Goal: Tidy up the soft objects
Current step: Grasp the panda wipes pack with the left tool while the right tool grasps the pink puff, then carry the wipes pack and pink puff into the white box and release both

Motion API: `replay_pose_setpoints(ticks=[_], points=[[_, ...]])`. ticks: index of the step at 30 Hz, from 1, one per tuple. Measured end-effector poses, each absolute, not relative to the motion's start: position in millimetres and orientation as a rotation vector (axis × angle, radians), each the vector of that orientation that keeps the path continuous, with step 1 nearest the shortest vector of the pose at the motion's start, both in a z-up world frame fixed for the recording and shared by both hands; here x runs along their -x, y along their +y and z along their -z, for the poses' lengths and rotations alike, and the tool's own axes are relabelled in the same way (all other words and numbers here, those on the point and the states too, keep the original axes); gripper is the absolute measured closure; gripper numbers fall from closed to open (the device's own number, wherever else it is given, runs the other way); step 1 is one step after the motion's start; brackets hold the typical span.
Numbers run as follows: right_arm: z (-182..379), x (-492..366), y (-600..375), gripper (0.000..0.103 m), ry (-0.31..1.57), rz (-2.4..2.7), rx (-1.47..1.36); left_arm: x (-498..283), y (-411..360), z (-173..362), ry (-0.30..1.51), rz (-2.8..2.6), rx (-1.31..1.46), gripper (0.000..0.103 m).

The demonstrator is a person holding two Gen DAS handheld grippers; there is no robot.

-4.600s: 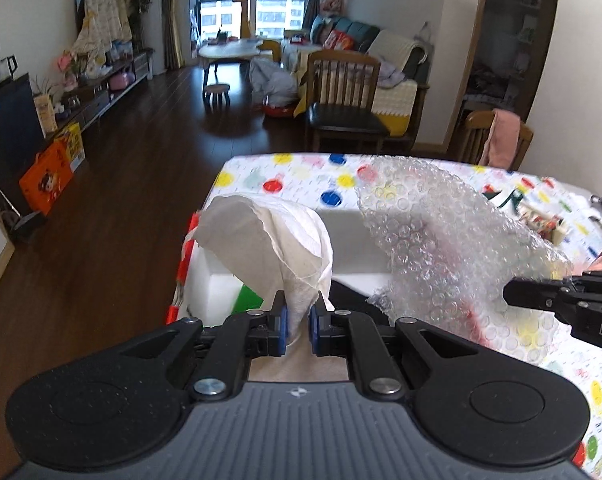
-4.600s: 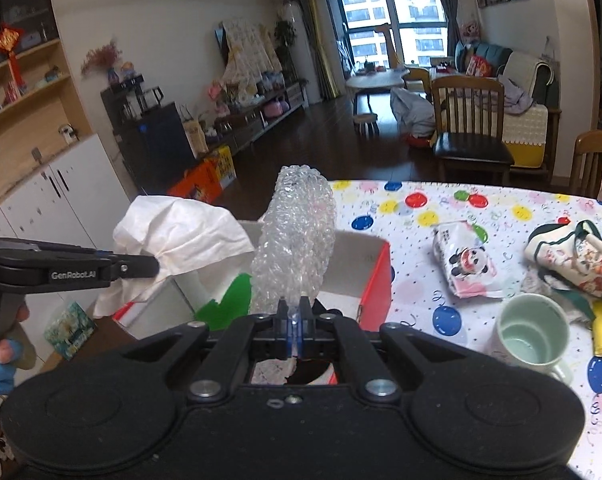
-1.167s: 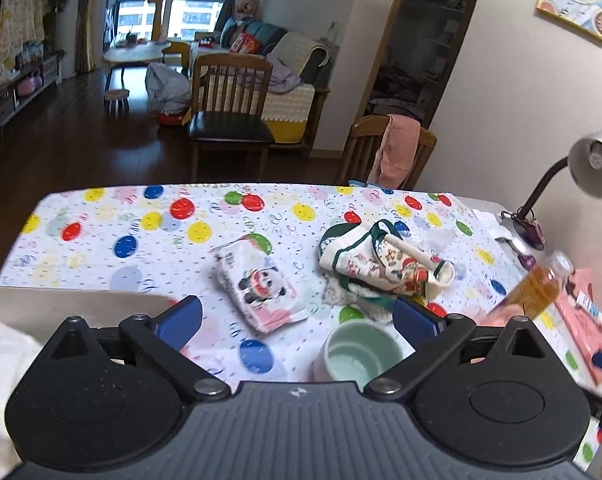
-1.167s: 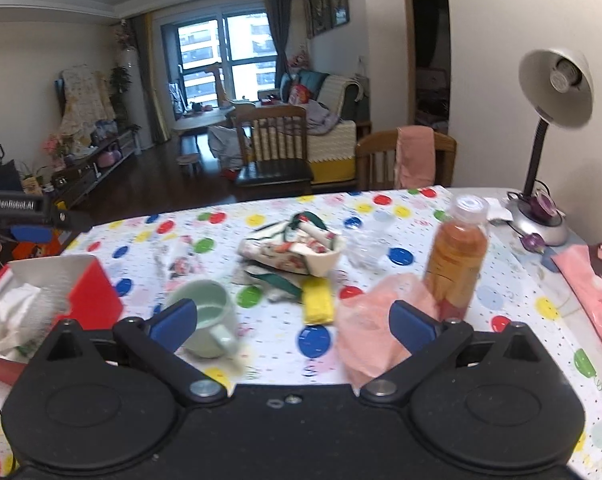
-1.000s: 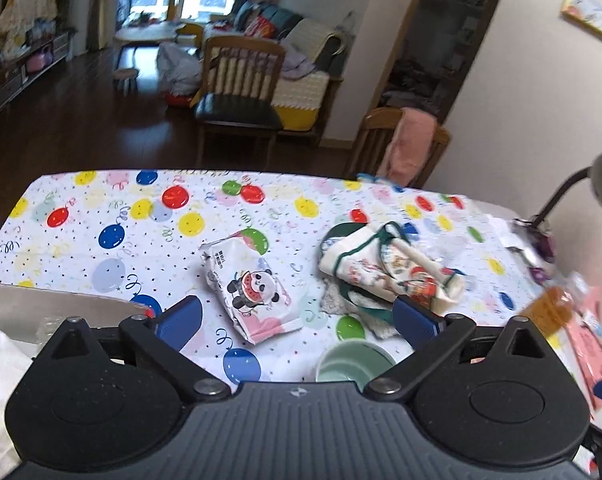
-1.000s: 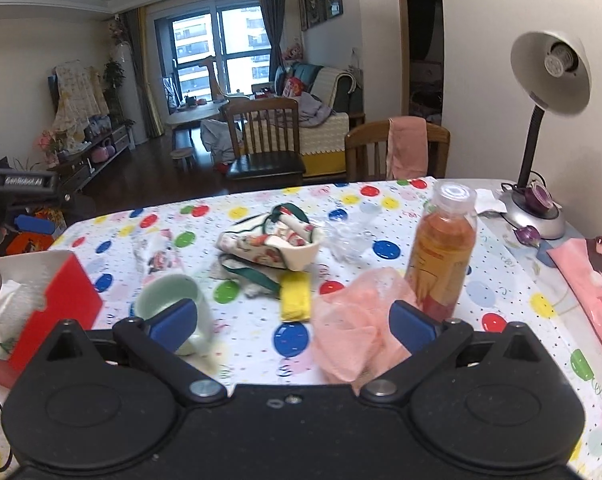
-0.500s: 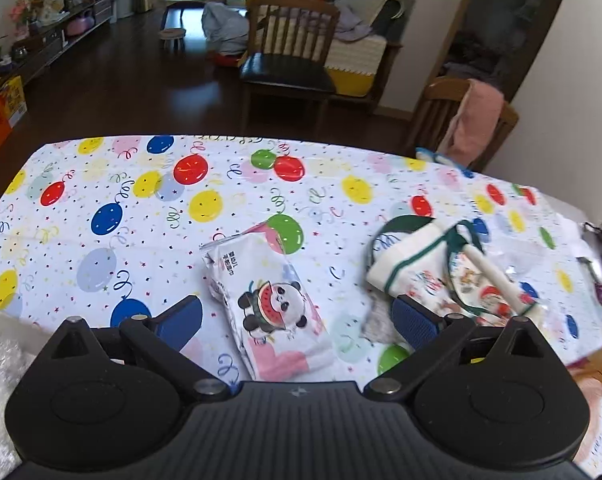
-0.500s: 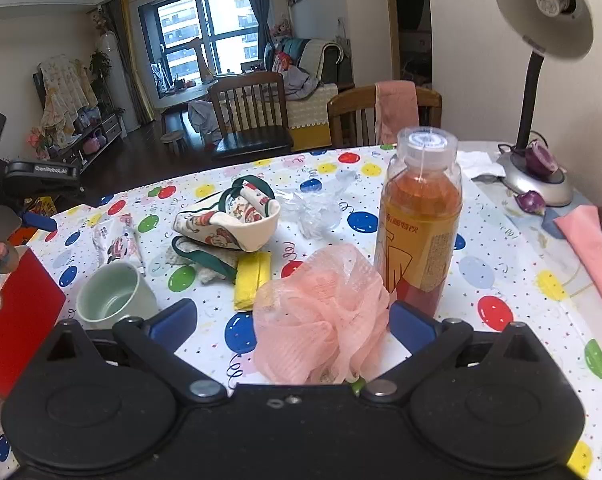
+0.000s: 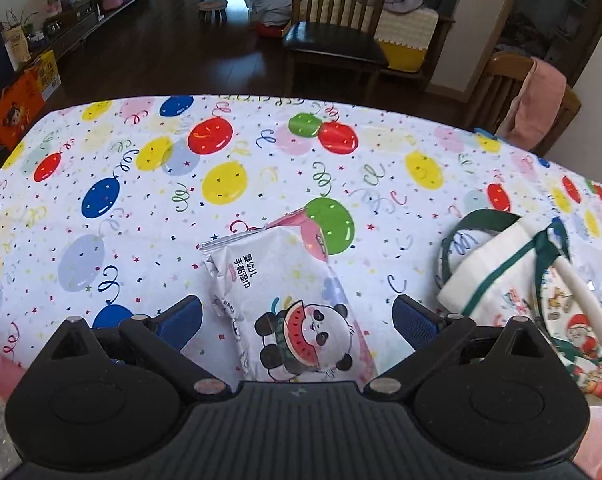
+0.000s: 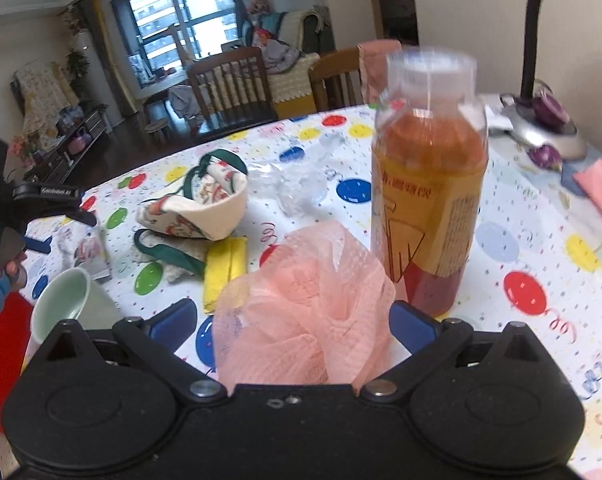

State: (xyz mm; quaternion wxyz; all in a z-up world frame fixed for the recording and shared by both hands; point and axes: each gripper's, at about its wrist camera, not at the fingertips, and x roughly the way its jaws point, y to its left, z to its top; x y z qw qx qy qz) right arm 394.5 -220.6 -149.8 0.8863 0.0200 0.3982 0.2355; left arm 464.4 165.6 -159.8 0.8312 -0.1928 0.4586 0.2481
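My left gripper (image 9: 297, 322) is open, its jaws on either side of a white wet-wipe pack with a panda print (image 9: 285, 304) lying on the balloon-print tablecloth (image 9: 149, 184). My right gripper (image 10: 293, 322) is open around a pink mesh bath sponge (image 10: 309, 308) on the table. A white printed cloth bag with green trim (image 9: 541, 292) lies right of the pack; it also shows in the right wrist view (image 10: 205, 208). The left gripper (image 10: 57, 208) shows at the left of the right wrist view.
An orange drink bottle (image 10: 429, 200) stands right behind the sponge. A yellow cloth (image 10: 225, 272), a pale green mug (image 10: 69, 300), crumpled clear plastic (image 10: 297, 188), a red box (image 10: 1, 352) and a lamp base (image 10: 549, 136) are around. Chairs (image 9: 337, 32) stand past the far edge.
Both grippers let go of the white cloth and bubble wrap at the box earlier. Since then the left one has closed in over the wipe pack and the right one around the pink sponge.
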Motion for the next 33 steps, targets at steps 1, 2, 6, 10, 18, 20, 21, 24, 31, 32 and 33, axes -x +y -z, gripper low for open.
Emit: replay_pose_setpoints(ticks=[1, 2, 6, 10, 18, 20, 21, 24, 31, 32, 33], points=[[153, -396, -220, 0.001, 0.834, -0.486, -0.043, -467, 167, 163, 0.978, -0.528, 0.406, 0.001], [157, -398, -218, 0.001, 0.836, -0.48, -0.036, -469, 168, 166, 0.983, -0.53, 0.407, 0.001], [169, -403, -213, 0.001, 0.847, -0.468, -0.023, -474, 172, 177, 0.995, -0.537, 0.411, 0.001], [178, -407, -208, 0.001, 0.855, -0.446, 0.005, -476, 177, 187, 1.01, -0.546, 0.423, 0.001], [187, -410, -201, 0.014, 0.856, -0.413, 0.084, -478, 175, 201, 1.029, -0.556, 0.409, 0.002], [188, -408, -200, 0.022, 0.846, -0.406, 0.114, -479, 174, 201, 1.03, -0.558, 0.404, 0.002], [188, -407, -199, 0.024, 0.839, -0.4, 0.131, -479, 174, 201, 1.03, -0.558, 0.406, 0.006], [186, -406, -199, 0.035, 0.821, -0.385, 0.147, -476, 174, 198, 1.011, -0.565, 0.416, 0.019], [180, -403, -201, 0.06, 0.789, -0.369, 0.165, -476, 169, 191, 1.008, -0.58, 0.373, 0.028], [179, -403, -201, 0.062, 0.788, -0.369, 0.16, -475, 169, 190, 1.006, -0.584, 0.368, 0.028], [177, -402, -202, 0.063, 0.783, -0.37, 0.157, -473, 170, 189, 1.003, -0.585, 0.372, 0.029]])
